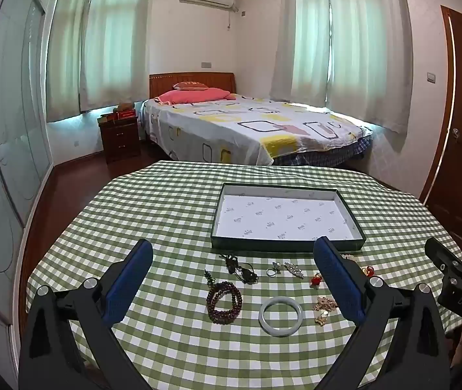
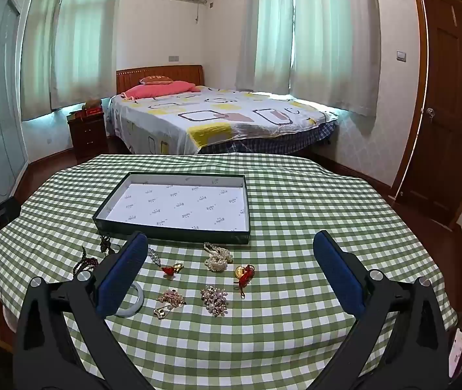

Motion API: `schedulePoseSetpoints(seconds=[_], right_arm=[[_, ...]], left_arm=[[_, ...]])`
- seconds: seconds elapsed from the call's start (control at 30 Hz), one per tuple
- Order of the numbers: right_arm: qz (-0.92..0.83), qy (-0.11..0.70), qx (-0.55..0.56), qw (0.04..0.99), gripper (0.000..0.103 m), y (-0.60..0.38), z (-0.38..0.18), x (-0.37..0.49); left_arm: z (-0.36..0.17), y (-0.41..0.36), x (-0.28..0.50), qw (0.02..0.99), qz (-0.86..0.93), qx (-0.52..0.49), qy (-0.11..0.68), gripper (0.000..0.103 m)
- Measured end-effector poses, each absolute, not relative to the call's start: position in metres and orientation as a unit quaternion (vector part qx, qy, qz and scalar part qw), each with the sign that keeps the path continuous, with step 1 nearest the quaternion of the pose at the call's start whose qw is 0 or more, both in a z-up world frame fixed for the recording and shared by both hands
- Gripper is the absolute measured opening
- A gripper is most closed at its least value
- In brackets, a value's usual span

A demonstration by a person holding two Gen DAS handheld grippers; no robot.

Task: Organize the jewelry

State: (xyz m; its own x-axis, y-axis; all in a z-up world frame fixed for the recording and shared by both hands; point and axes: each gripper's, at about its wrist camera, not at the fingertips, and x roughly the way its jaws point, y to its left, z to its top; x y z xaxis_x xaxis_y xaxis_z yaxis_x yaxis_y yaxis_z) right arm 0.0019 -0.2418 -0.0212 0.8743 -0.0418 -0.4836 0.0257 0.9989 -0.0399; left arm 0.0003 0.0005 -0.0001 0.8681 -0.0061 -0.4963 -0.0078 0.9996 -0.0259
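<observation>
A shallow dark green box (image 1: 287,243) (image 2: 172,232) with a white printed lining lies on the checked table. In front of it jewelry is spread out: a dark bead bracelet (image 1: 224,300), a pale jade bangle (image 1: 281,316) (image 2: 138,295), a black cord piece (image 1: 242,268), a ring (image 1: 271,271), a pearl string (image 2: 218,256), a gold brooch (image 2: 170,299), a crystal cluster (image 2: 214,299) and a red knot with a gold coin (image 2: 244,274). My left gripper (image 1: 234,271) is open above the bracelet and bangle. My right gripper (image 2: 231,265) is open above the pearls, holding nothing.
The green-and-white checked table (image 1: 178,201) (image 2: 312,201) falls away at rounded edges on every side. Behind it are a bed (image 1: 247,126), a dark nightstand (image 1: 120,136) and, on the right, a wooden door (image 2: 452,97). The other gripper shows at each view's edge.
</observation>
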Motion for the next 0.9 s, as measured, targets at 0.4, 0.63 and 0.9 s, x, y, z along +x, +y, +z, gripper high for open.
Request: schedulePoseSetpoints(seconds=[0.4, 0.63, 0.9], right_arm=[[-0.017, 0.247, -0.014, 0.969, 0.099, -0.2421, -0.0207, 0.0013], [-0.016, 0.247, -0.014, 0.969, 0.099, -0.2420, -0.0199, 0.0008], [-0.016, 0.248, -0.014, 0.969, 0.099, -0.2417, -0.0200, 0.0009]], left_arm=[[0.0000, 0.0005, 0.0001, 0.967, 0.000, -0.013, 0.253, 0.096], [0.0022, 0.0026, -0.0001, 0.968, 0.003, -0.013, 0.251, 0.096], [0.0087, 0.0009, -0.0022, 0.967, 0.002, -0.014, 0.253, 0.096]])
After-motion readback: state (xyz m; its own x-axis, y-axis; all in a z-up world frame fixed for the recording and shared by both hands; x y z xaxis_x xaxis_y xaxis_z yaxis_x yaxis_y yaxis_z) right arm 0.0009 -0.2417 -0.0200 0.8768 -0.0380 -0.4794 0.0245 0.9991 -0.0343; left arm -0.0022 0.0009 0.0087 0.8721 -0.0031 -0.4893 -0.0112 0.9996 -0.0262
